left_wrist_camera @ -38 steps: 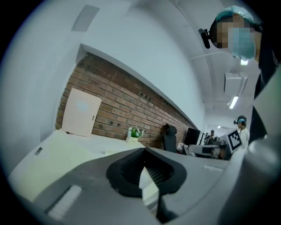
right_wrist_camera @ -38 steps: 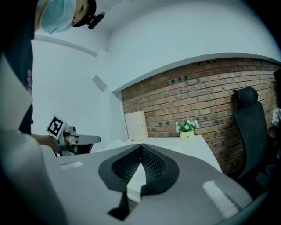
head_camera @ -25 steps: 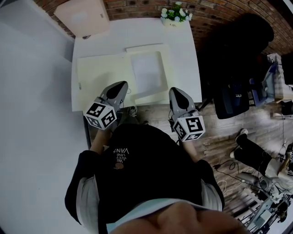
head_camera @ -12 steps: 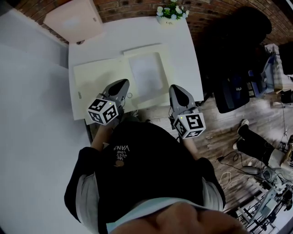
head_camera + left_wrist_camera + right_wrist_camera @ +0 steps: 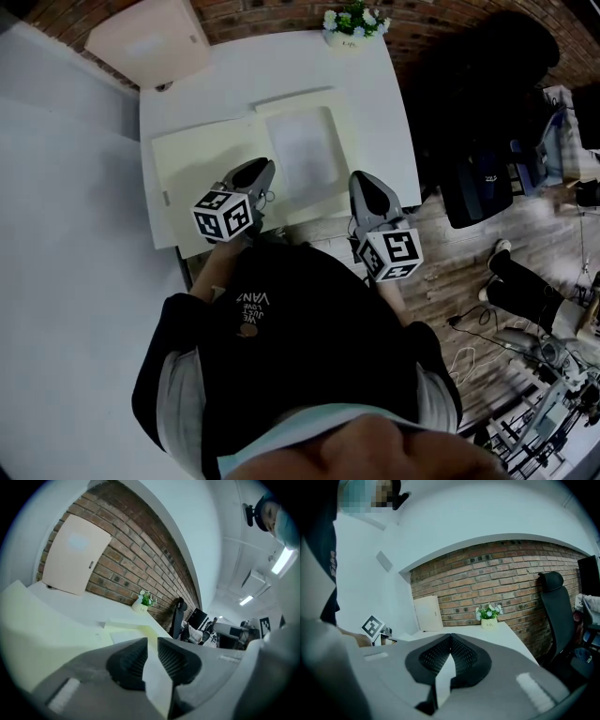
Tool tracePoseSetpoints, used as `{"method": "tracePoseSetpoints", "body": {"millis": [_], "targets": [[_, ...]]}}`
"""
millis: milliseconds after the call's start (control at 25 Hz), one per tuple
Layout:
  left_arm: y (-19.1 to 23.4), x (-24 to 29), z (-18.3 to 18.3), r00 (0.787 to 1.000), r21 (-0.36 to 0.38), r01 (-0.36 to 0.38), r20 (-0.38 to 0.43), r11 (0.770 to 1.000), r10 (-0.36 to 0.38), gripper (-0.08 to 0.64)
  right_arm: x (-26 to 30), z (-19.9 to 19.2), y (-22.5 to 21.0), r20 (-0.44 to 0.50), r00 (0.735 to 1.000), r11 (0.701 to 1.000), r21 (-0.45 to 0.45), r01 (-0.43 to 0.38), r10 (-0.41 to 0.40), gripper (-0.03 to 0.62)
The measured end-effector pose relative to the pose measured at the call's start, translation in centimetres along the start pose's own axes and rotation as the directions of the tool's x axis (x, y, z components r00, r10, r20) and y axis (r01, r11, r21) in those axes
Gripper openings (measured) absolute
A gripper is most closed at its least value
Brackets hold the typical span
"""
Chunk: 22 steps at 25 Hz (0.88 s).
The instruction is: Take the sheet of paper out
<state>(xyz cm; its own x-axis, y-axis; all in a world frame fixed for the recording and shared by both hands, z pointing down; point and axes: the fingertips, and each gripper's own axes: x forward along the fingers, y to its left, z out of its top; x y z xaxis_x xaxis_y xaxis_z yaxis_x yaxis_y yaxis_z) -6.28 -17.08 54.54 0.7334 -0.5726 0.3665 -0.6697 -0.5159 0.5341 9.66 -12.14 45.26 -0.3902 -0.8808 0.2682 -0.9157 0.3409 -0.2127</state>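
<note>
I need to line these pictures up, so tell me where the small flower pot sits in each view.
Head view: flower pot at the top edge, centre, on the white table's far end.
Left gripper view: near the middle, at the brick wall's foot.
Right gripper view: right of centre, against the brick wall.
Shared landmark: the pale board leaning on that wall, left of the pot in all three.

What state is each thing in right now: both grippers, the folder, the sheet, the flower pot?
left gripper: jaws slightly apart, just been opening, nothing between them.
right gripper: jaws shut, empty.
cream folder: open, flat on the table.
sheet of paper: lying in the folder's right half, not yet taken out.
flower pot: upright at the table's far edge.
</note>
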Motion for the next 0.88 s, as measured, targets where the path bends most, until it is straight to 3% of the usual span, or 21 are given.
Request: {"method": "tracePoseSetpoints", "body": {"millis": [200,320,880], "targets": [[0.9,1.3,-1.0,0.999,-0.042,-0.01,-0.031,0.999,0.009,0.094,0.3,0.0,-0.4,-0.002,1.0,1.0,-0.003,0.016,-0.016,-0.002],[1.8,2.1,-1.8,0.998,-0.093,-0.036,-0.06,0.995,0.031,0.185,0.2,-0.1,-0.6,-0.008,1.0,1.0,-0.002,0.024,-0.024,-0.002],[3.6,5.2,-5.3,0.984,-0.28,-0.049,-0.181,0.959,-0.002,0.232,0.3,-0.5,-1.2,-0.034,0.998,0.999,-0.002,0.05,-0.05,-0.002]]}}
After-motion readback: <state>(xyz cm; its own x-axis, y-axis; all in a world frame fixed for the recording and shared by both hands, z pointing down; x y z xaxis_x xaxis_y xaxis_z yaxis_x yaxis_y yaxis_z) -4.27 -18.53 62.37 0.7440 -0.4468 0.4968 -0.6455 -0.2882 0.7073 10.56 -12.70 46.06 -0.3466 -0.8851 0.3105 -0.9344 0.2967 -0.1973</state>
